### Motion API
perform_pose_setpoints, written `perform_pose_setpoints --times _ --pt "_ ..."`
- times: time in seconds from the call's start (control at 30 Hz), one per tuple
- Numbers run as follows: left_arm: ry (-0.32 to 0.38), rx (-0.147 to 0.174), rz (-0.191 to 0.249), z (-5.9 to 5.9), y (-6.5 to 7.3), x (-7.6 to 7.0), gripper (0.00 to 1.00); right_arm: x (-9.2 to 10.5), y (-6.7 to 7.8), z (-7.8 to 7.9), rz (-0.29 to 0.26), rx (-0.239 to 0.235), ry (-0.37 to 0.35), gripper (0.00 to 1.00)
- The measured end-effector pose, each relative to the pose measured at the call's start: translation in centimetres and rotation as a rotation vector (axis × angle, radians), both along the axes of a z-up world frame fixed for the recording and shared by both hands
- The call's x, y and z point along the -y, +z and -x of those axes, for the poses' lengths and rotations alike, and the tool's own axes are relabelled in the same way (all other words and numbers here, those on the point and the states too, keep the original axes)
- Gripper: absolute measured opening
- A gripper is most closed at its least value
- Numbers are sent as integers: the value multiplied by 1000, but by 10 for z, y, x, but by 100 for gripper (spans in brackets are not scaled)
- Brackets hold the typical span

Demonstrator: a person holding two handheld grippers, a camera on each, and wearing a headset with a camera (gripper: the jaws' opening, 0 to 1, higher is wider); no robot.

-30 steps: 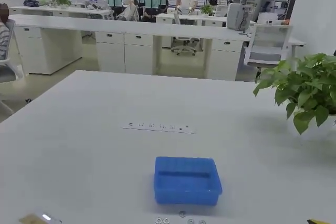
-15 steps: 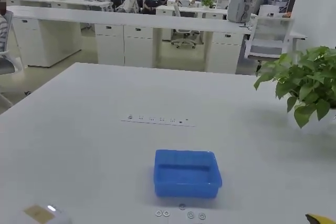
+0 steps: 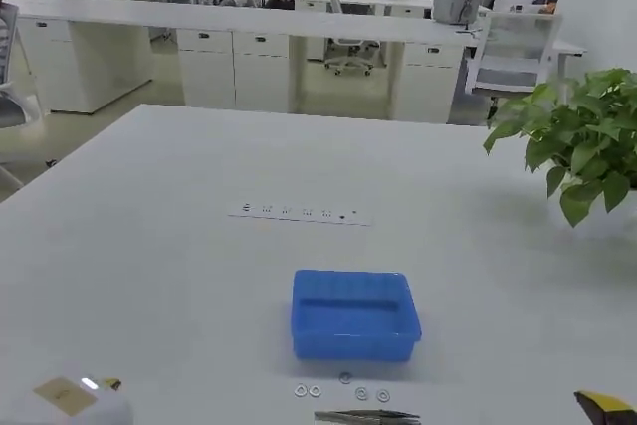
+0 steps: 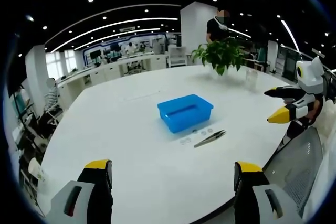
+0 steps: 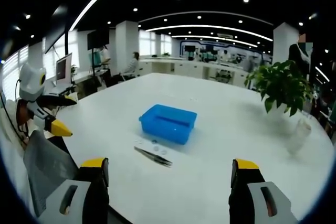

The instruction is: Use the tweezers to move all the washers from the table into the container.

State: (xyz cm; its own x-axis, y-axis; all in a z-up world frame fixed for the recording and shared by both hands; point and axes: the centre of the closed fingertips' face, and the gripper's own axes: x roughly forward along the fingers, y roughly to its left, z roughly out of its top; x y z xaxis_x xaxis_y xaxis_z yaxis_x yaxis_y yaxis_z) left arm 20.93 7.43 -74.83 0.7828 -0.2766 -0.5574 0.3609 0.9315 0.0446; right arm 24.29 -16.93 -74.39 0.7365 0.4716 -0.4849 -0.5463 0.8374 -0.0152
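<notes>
Both claws stand ready: the left gripper [image 4: 170, 167] and the right gripper [image 5: 168, 164] each have their jaws spread wide with nothing between them, and both are held back at the near edge of the work, well apart from every task item. This suggests the tweezers have not yet been picked up. The white table [image 3: 179, 246] carries the whole arrangement on a broad bare surface, with a socket strip [image 3: 299, 214] set flush into it farther out. A potted plant [image 3: 582, 146] stands off to the right, well clear of the working area. The blue container [image 3: 353, 314] sits open-topped in the middle of the near zone, squarely between the two grippers; no washer can be made out inside it. The tweezers [image 3: 366, 415] lie flat on the table on the person's side of the container, near the washers and apparently closed. They are the nearest item to the grippers, probably laid there to be taken up first. The washers [image 3: 361, 394], about five small rings, lie loose in a short row just in front of the container's near wall, so each transfer should be a brief lift over that wall.
</notes>
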Motion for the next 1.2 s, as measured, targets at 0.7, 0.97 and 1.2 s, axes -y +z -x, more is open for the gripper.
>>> perform_pose_setpoints --times 0.7,0.97,1.2 --pt "-83 39 -1 -20 4 13 90 -3 -8 -12 13 -15 -4 89" --pt "-177 -12 -34 -33 -9 28 72 -6 -15 -20 28 -31 13 86" --pt "-288 -84 -58 -48 -25 43 57 -7 -21 -26 42 -48 22 86"
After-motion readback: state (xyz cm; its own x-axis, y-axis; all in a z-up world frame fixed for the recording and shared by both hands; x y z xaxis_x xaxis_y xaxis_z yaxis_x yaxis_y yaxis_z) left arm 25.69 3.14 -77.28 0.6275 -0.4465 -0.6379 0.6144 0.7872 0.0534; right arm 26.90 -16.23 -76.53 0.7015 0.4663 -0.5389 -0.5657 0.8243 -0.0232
